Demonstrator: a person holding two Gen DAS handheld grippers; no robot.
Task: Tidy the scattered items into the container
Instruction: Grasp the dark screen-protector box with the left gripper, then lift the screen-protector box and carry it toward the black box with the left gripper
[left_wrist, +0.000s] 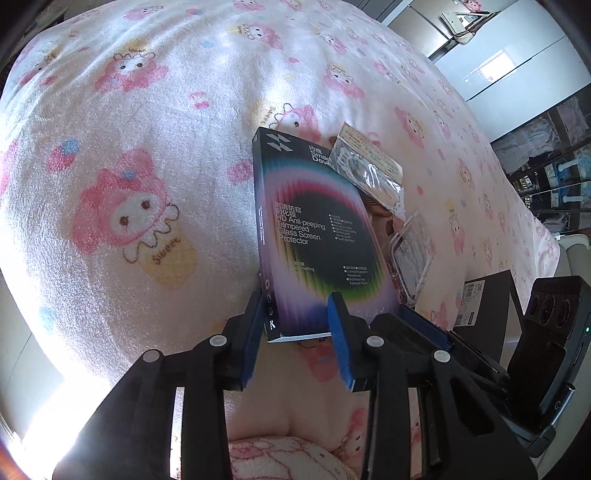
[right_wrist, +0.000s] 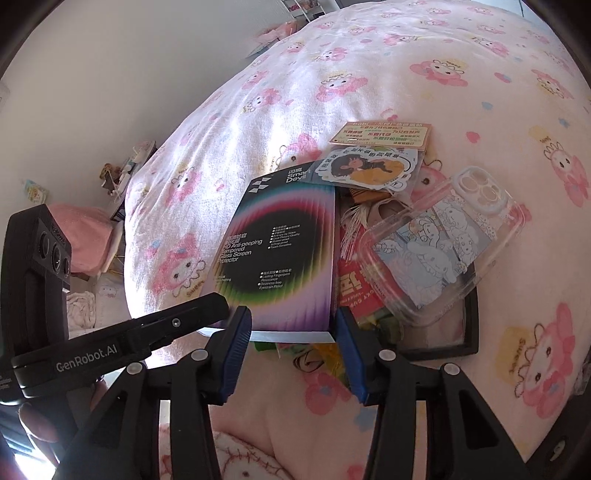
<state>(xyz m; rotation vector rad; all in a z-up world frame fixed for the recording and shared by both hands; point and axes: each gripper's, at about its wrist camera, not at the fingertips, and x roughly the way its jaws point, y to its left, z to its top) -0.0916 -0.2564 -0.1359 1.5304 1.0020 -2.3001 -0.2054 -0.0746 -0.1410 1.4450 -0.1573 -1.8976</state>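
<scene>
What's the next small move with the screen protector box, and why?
Probably ease the left tool rightward and lay the screen protector box flat in the black tray: the tool seems to pinch the box's near end, and the box sits tilted at the tray's left side.

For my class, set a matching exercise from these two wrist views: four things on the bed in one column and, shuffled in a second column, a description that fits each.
Column 1
1. screen protector box
2. phone case
3. sticker pack
4. blanket

Column 2
A. clear plastic, printed with cartoon characters
B. pale fleece with pink cartoon figures, under everything
C. dark box with rainbow rings, between the fingers of both grippers
D. clear bag with an orange header card, at the far end of the pile

Pairs: 1-C, 2-A, 3-D, 4-B
</scene>
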